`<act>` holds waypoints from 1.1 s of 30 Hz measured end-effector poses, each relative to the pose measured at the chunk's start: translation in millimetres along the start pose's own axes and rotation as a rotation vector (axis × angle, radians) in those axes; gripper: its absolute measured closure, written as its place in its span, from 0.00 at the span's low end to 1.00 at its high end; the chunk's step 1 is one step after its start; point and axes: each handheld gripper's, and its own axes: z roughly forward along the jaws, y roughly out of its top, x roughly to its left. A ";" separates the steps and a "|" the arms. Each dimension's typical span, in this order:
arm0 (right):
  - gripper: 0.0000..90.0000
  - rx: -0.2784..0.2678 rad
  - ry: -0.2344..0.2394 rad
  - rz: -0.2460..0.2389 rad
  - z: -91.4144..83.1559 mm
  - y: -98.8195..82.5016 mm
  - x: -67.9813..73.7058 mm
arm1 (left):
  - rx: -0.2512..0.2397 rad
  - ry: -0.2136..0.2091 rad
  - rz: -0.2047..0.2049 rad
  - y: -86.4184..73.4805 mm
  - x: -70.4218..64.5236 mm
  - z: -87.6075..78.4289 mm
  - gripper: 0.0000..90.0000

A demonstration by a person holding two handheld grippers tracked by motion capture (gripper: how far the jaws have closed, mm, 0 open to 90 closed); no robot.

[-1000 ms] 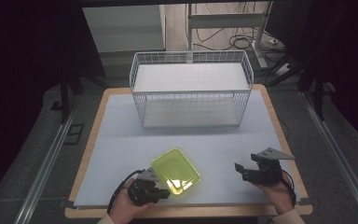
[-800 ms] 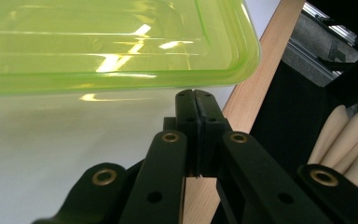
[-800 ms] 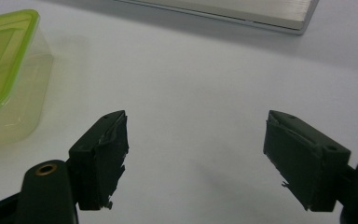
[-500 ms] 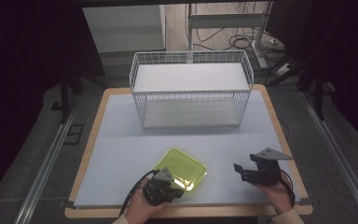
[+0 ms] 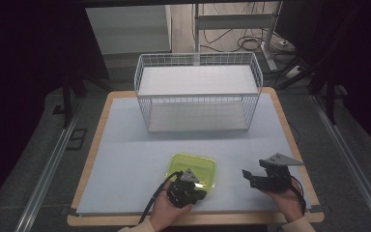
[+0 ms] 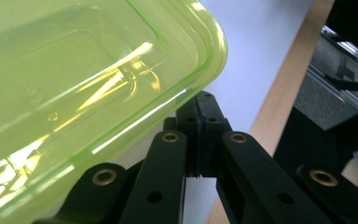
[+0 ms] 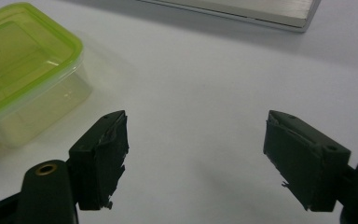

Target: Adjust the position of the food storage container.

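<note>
Left tongs closed beside green container; right tongs agape

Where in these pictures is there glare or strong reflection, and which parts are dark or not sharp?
Left gripper view: bright yellow glare streaks on the green container lid, very close and soft. Right gripper view: even light, jaws slightly blurred, container clear. High view: table lit, surroundings nearly black.

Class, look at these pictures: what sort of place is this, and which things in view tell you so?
Probably a lab or test workspace, not a home: a bare work table, cables on the floor, and hand-held tongs beside a green container.
</note>
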 end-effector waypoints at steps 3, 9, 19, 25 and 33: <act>0.25 0.001 -0.001 -0.001 0.4 -0.1 0.2 | -0.005 0.012 -0.003 4.8 -0.1 3.8 1.00; 0.25 -0.001 -0.001 -0.004 0.5 -0.1 1.6 | -0.011 0.017 -0.005 9.5 -0.7 9.6 1.00; 0.25 -0.001 -0.005 -0.004 -0.6 -0.5 1.0 | -0.042 -0.033 0.012 1.6 -11.5 -11.7 0.99; 0.25 -0.005 -0.007 -0.006 -1.9 -0.6 0.1 | -0.082 -0.035 0.004 -11.4 -8.3 -40.9 0.99; 0.25 -0.005 -0.002 -0.008 -0.9 -0.7 0.4 | -0.163 -0.007 -0.086 -15.0 21.7 -74.8 0.99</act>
